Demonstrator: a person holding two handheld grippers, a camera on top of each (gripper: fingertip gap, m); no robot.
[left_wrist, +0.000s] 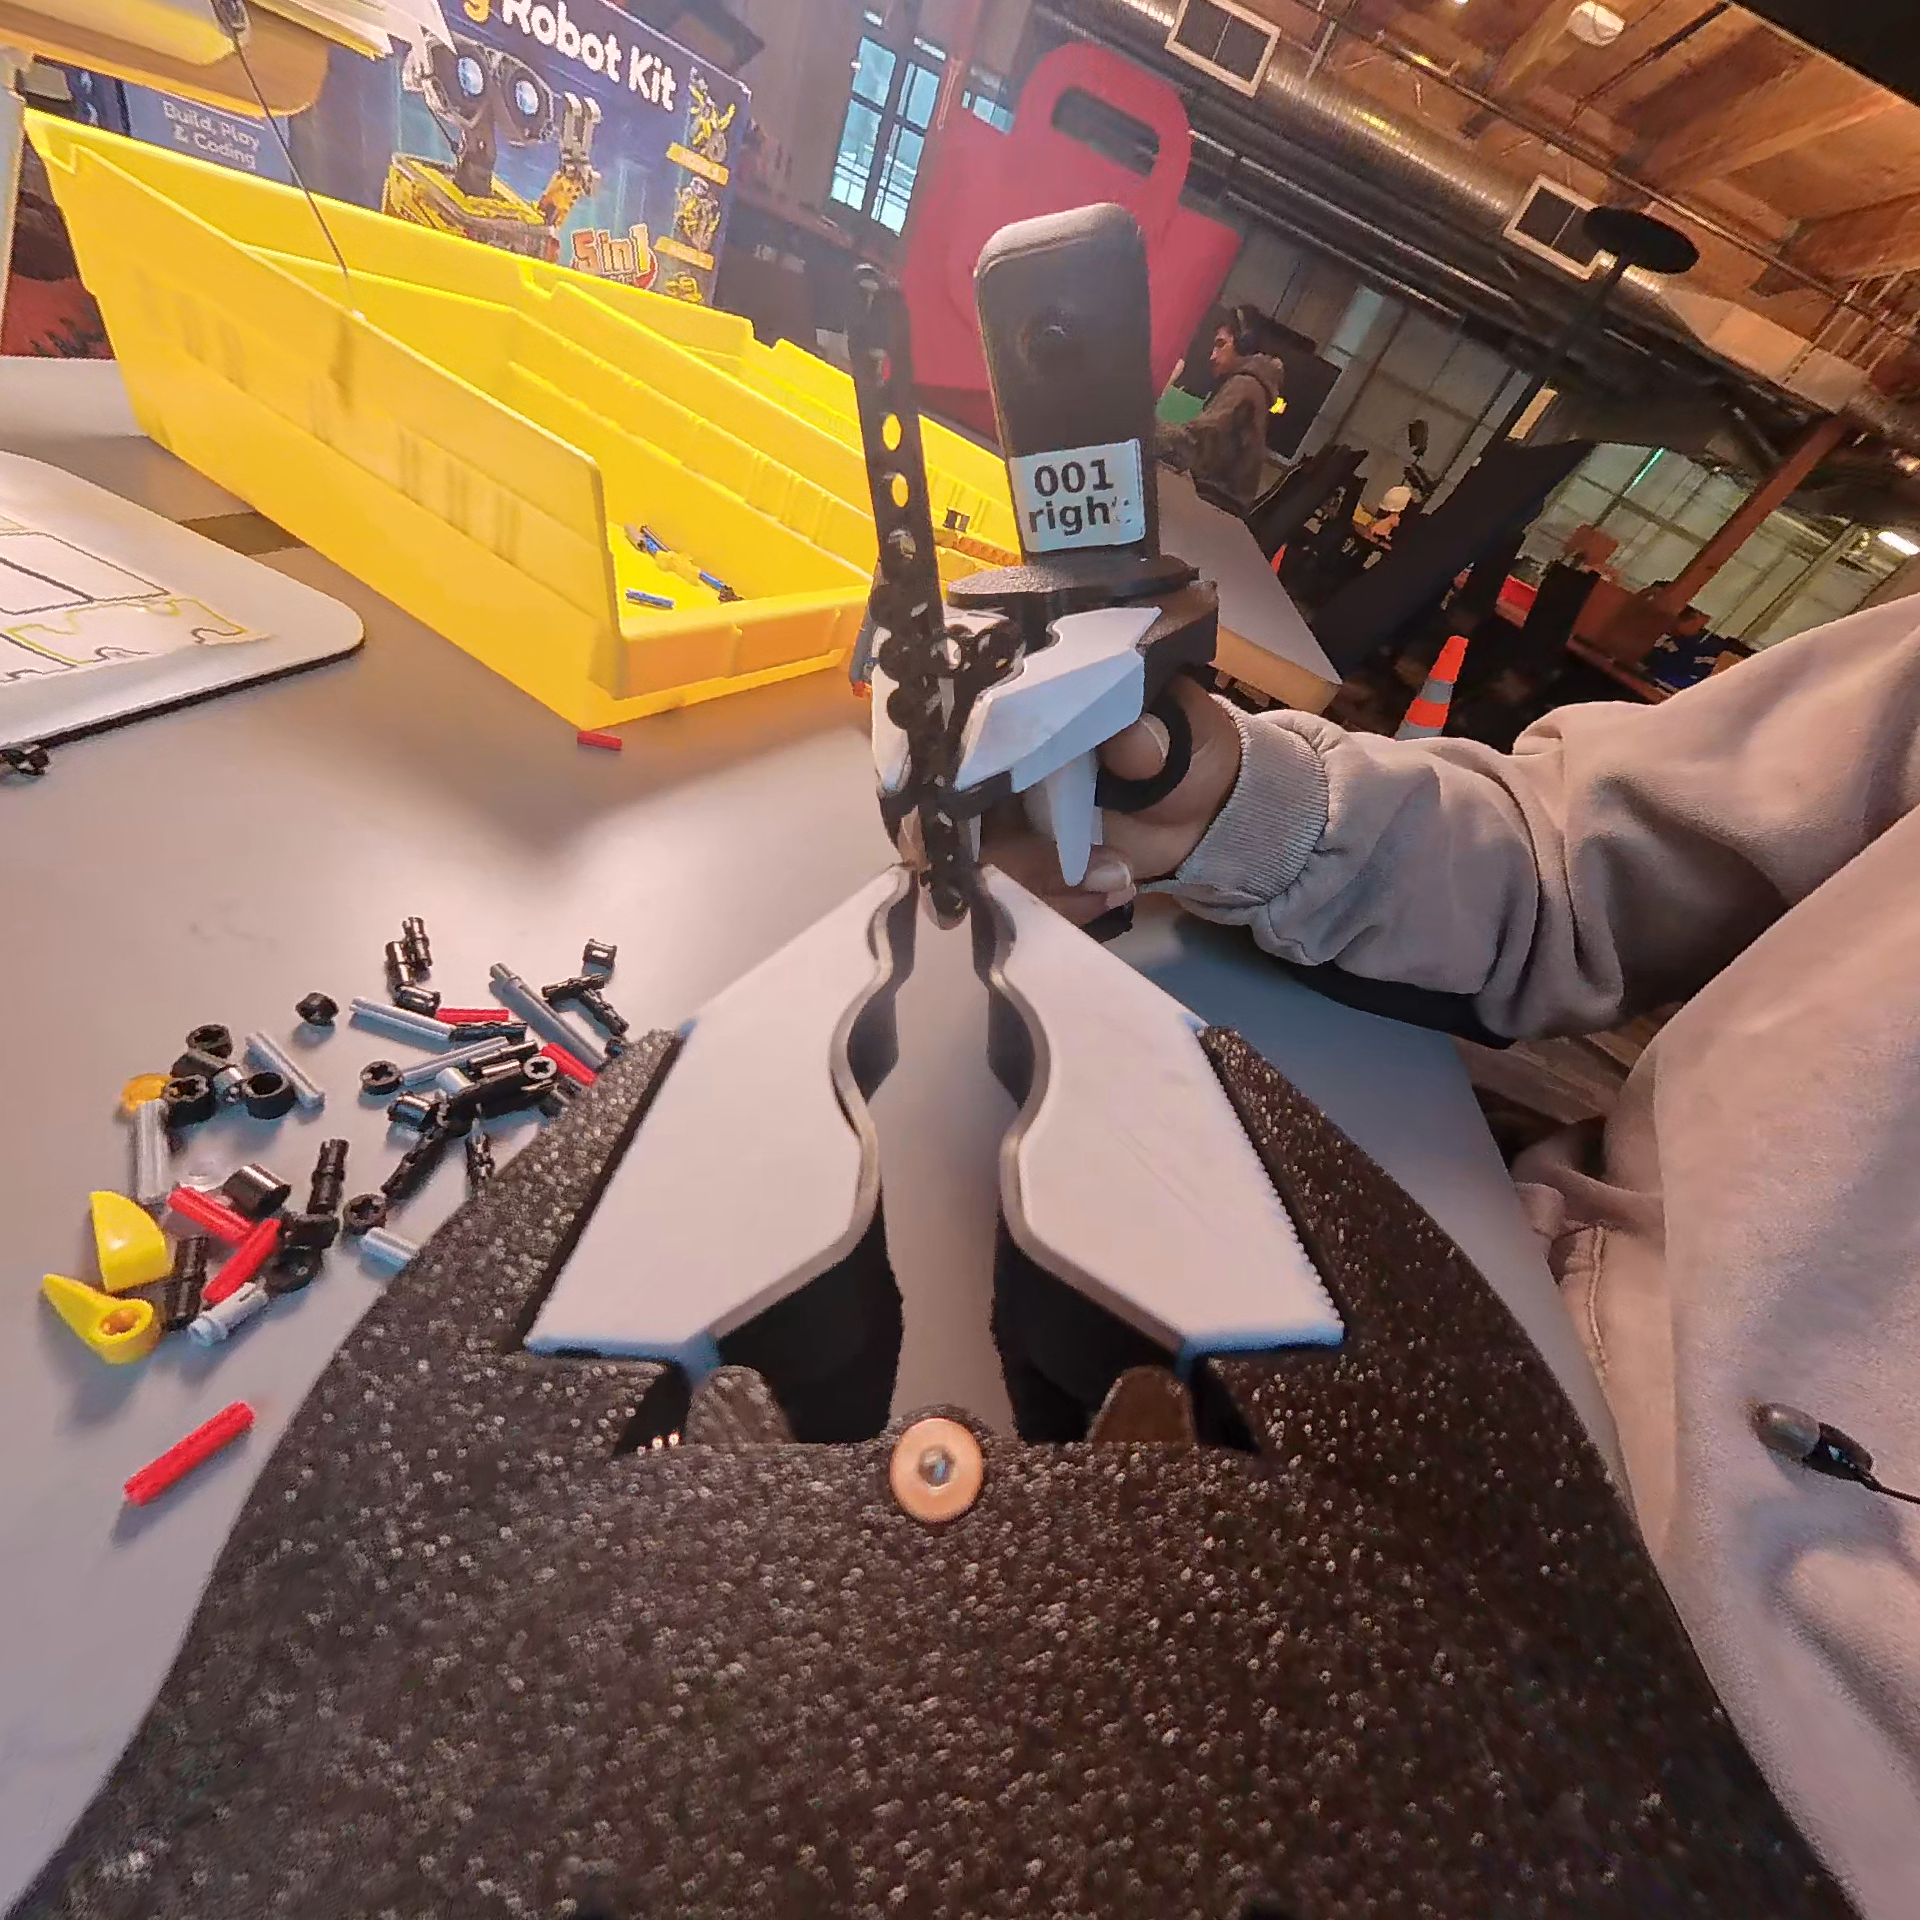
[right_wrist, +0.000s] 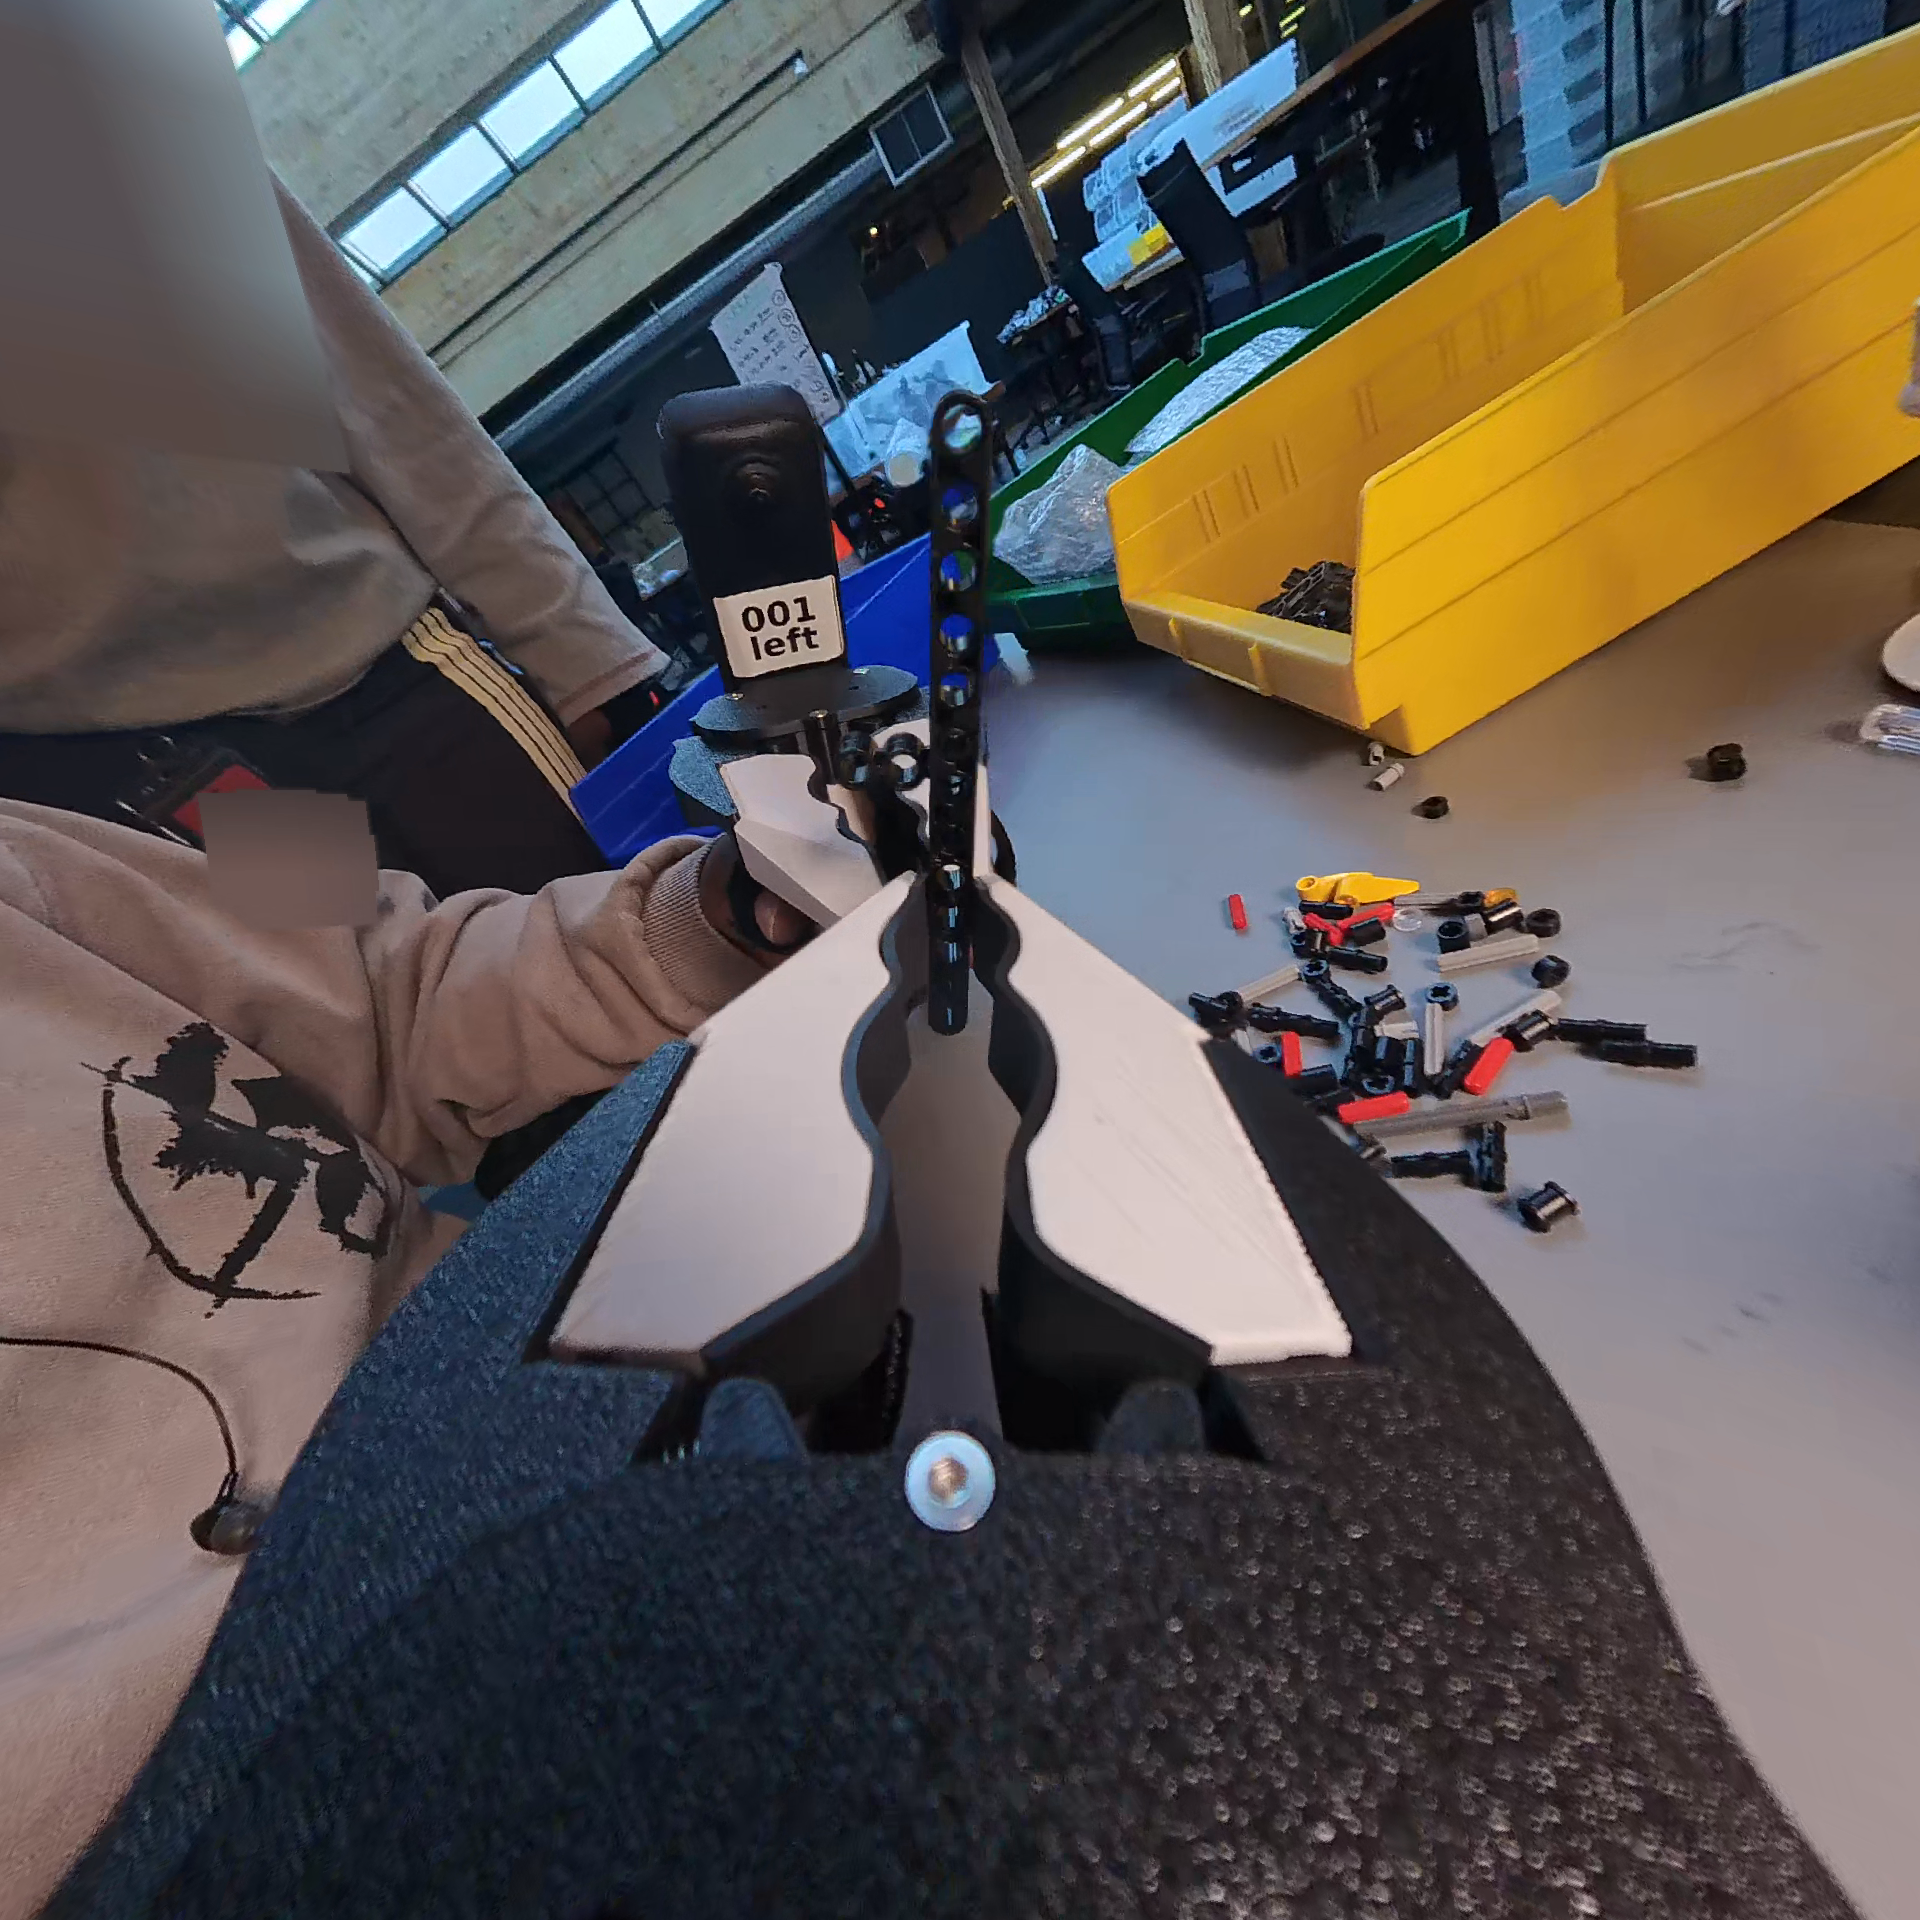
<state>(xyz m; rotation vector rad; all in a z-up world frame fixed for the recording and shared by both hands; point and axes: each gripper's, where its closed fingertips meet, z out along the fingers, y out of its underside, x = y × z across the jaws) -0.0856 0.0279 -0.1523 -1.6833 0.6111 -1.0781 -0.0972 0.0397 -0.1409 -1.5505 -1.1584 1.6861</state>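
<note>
- L gripper (left_wrist: 948, 902): fingers narrowed to a slim gap, tips pinching low end of a black holed beam (left_wrist: 902, 540); beam stands near upright, leaning slightly, rising ahead of the tips.
- R gripper (right_wrist: 948, 914): fingers drawn close, clamped on the same beam's lower part; beam's bottom end pokes back between the fingers, top rises above and ahead.
- Both tools meet tip to tip on the beam, held above grey table (left_wrist: 312, 831), not touching it.
- A shorter black holed piece (right_wrist: 894, 764) is joined to the beam beside L gripper's tips.
- Loose pile of small parts (left_wrist: 343, 1122) (black, grey, red, yellow) on table, left of L tool, right of R tool.
- Single red pin (left_wrist: 189, 1452) apart from pile, nearer L tool's body.
- Yellow bins (left_wrist: 436, 436) beyond, ahead-left of L tool; few small bits inside.
- Person's sleeve (left_wrist: 1403, 831) behind R tool.
</note>
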